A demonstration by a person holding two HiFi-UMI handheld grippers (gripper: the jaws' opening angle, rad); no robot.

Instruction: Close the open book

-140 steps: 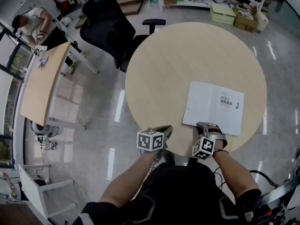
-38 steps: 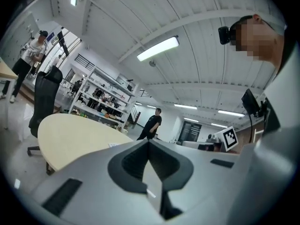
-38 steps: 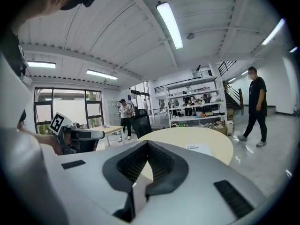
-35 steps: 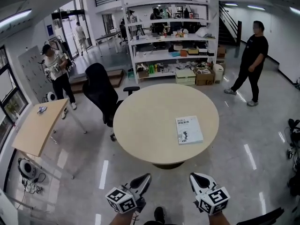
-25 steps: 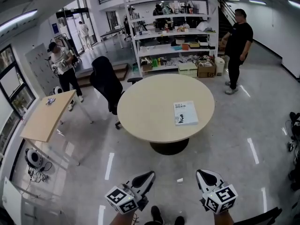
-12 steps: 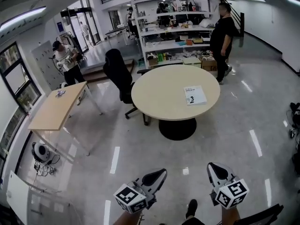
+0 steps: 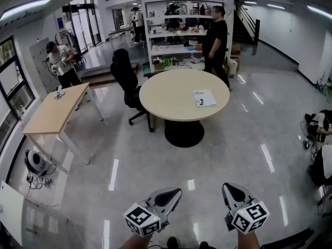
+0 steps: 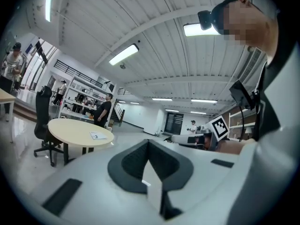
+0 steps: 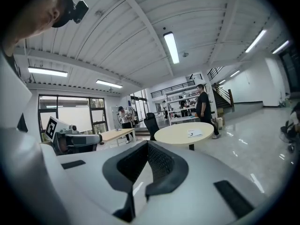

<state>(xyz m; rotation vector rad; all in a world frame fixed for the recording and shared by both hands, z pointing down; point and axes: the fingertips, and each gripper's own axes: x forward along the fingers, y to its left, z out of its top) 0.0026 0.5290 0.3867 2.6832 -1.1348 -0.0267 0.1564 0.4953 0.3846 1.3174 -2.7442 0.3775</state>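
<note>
In the head view, the thin white-covered book point(image 7: 204, 98) lay shut and flat on the right part of the round pale-wood table point(image 7: 155, 95). Several seconds earlier it had lain open at the table's near edge with both claws just beside it. Since then the person had backed away steadily, so the table stood well apart across the glossy floor. The left gripper point(image 7: 174, 192) and right gripper point(image 7: 228, 187) hung low in front, carrying nothing.

The left gripper view showed the left gripper point(image 8: 149, 144) with its jaws pressed together on nothing, and the book point(image 8: 99, 135) small on the distant table point(image 8: 70, 130).

The right gripper view showed the same: the right gripper point(image 9: 147, 146) had its jaws closed and empty, with the book point(image 9: 194, 133) on the far table point(image 9: 180, 134).

Judging by this, the closing looked finished.
</note>
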